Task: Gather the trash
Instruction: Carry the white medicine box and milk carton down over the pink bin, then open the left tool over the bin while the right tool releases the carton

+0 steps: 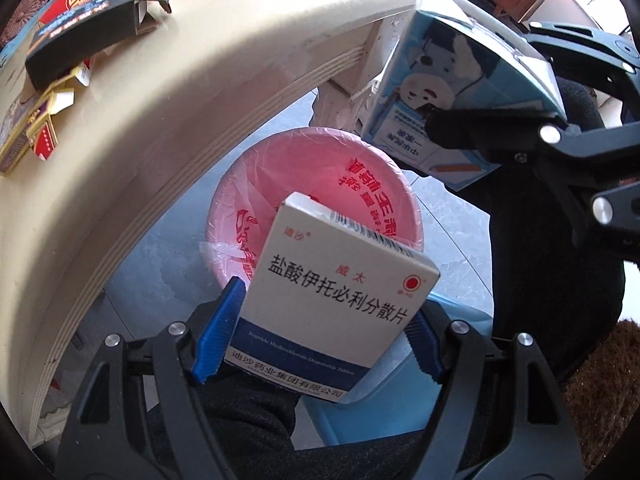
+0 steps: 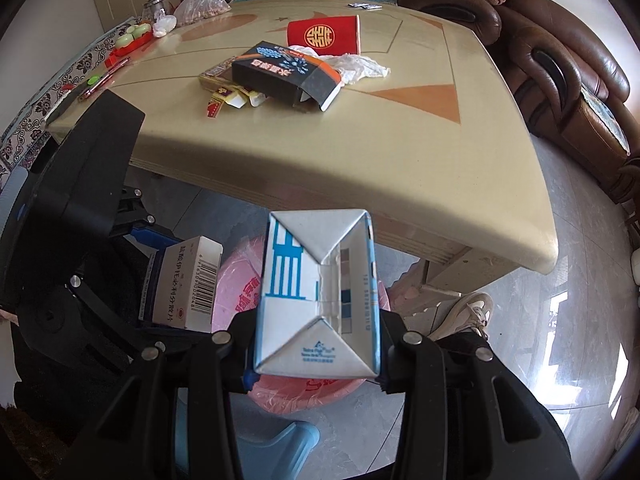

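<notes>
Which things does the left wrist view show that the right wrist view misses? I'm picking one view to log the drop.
Left only: the carton's cartoon face and the medicine box's printed front. Right only: the sofa, a plastic bag, pens, a shoe and the carton's folded end. Both: the pink bin, the table with its black box and red packet, and both grippers shut on their boxes.

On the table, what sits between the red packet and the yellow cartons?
In the right wrist view, the black box lies between the red packet and the yellow cartons, overlapping the cartons.
</notes>
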Available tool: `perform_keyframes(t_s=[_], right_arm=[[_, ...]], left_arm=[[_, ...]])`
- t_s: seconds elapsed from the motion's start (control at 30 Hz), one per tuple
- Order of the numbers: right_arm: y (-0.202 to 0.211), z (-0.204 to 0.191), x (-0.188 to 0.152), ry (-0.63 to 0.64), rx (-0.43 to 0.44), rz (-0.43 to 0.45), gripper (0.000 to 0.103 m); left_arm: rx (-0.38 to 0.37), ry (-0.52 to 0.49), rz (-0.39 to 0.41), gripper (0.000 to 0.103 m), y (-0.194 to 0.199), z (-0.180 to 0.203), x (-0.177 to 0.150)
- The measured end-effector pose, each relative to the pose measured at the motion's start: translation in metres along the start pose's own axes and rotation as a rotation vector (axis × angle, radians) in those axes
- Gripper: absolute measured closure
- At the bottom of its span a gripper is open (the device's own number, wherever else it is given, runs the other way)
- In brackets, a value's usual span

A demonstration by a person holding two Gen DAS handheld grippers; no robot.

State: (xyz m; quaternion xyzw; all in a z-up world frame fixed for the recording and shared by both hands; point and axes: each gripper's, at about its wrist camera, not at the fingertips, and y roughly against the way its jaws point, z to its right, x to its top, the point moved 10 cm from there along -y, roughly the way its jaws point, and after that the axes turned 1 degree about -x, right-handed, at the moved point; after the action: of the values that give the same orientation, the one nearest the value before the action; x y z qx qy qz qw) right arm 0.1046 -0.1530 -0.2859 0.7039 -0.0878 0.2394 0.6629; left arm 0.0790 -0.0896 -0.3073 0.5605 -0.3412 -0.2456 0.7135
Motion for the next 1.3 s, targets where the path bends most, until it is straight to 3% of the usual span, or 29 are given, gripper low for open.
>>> perform_keyframes(t_s=[0.2, 0.47, 0.7, 1.1, 1.3], right_arm=[[-0.040, 0.007, -0.018, -0.036, -0.009, -0.063, 0.062], [-0.091, 0.012, -0.033, -0.092, -0.008, -0.129, 0.062], [-0.121, 0.015, -0.042, -0.122, 0.005, -0.183, 0.062], [-0.153, 0.020, -0.060, -0.162, 0.022, -0.269, 0.062], [-0.155, 0.021, -0.062, -0.175, 0.029, -0.280, 0.062]], left_arm=[[0.024, 0.104, 0.001, 0.029, -0.033, -0.009, -0.002], [0.012, 0.218, -0.057, 0.029, -0.078, -0.021, -0.011], [0.073, 0.345, -0.063, 0.029, -0.100, -0.047, -0.009], [0.030, 0.380, -0.152, 0.029, -0.136, -0.042, -0.011], [0.031, 0.397, -0.146, 0.029, -0.139, -0.045, -0.010]])
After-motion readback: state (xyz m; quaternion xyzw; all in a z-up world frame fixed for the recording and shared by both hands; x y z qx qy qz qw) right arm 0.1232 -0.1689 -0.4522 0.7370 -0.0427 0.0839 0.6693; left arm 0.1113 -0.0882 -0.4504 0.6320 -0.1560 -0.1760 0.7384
